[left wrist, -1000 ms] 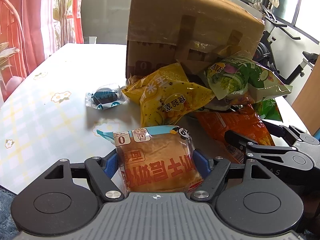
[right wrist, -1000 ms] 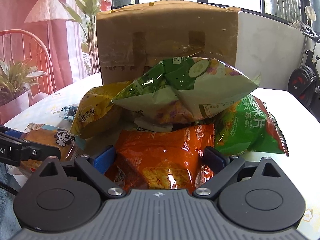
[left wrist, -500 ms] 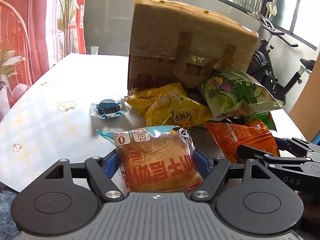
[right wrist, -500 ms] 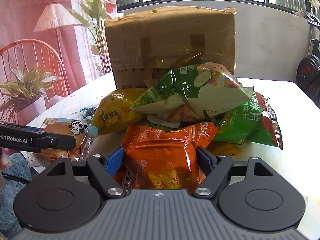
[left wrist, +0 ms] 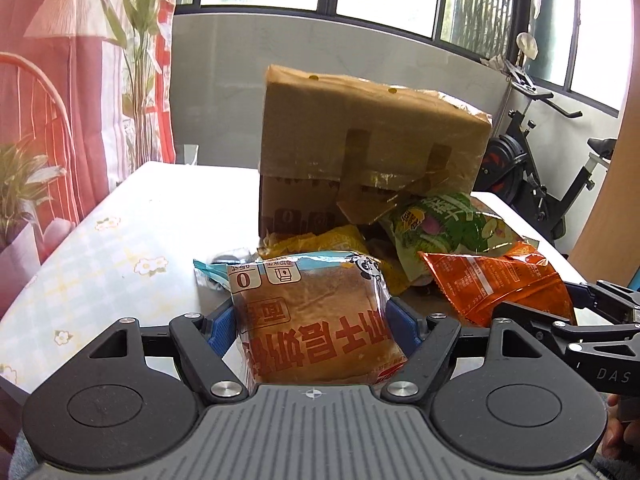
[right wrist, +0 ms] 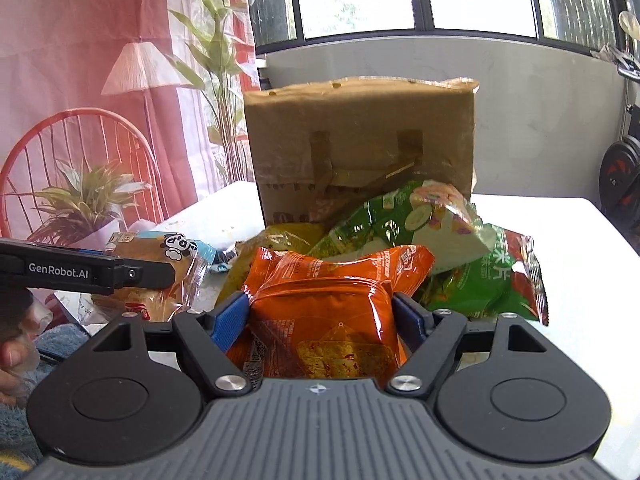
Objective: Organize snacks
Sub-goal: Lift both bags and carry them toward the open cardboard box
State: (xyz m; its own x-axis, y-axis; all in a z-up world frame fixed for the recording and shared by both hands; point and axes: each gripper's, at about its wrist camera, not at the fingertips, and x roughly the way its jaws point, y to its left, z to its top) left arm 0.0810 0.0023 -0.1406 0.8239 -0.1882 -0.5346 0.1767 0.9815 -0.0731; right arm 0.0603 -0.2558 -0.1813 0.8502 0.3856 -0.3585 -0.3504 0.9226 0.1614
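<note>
1. Two grippers, each clenched on a snack pack, raised side by side off the near edge of the table (left wrist: pixel 132 216).
2. Left gripper (left wrist: pixel 310 326): blue pads (left wrist: pixel 220 330) pressed on both sides of a bread pack (left wrist: pixel 316 324), partly closed to the pack's width.
3. Bread pack: clear wrap over a brown loaf, red characters upside down, light blue top strip with a panda print; held upright, clear of the table. Seen too from the right wrist (right wrist: pixel 156 268), left of the orange bag.
4. Right gripper (right wrist: pixel 322 316): blue pads (right wrist: pixel 230 318) squeezing an orange bag (right wrist: pixel 324 320), sides dented inward, partly closed.
5. Orange bag: glossy foil, crumpled top seam, picture of a square snack on the front; in the left wrist view (left wrist: pixel 496 284) just right of the bread pack, gripped by the black arm of the right gripper (left wrist: pixel 572 316).
6. Heaped on the table beyond both packs: a yellow bag (left wrist: pixel 328 242), a pale green bag (right wrist: pixel 416 224) with cucumber slices printed on it, lying atop a darker green bag (right wrist: pixel 492 276) with red edges.
7. Behind the heap, near the table's middle, a taped cardboard box (left wrist: pixel 368 148), standing and tilted slightly; bags touching its front.
8. Left of the yellow bag, a small clear packet (left wrist: pixel 228 258) with something dark inside, mostly hidden by the bread pack.
9. Beyond the table: red curtain (left wrist: pixel 52 80), plant (right wrist: pixel 88 196), exercise bike (left wrist: pixel 540 184).
</note>
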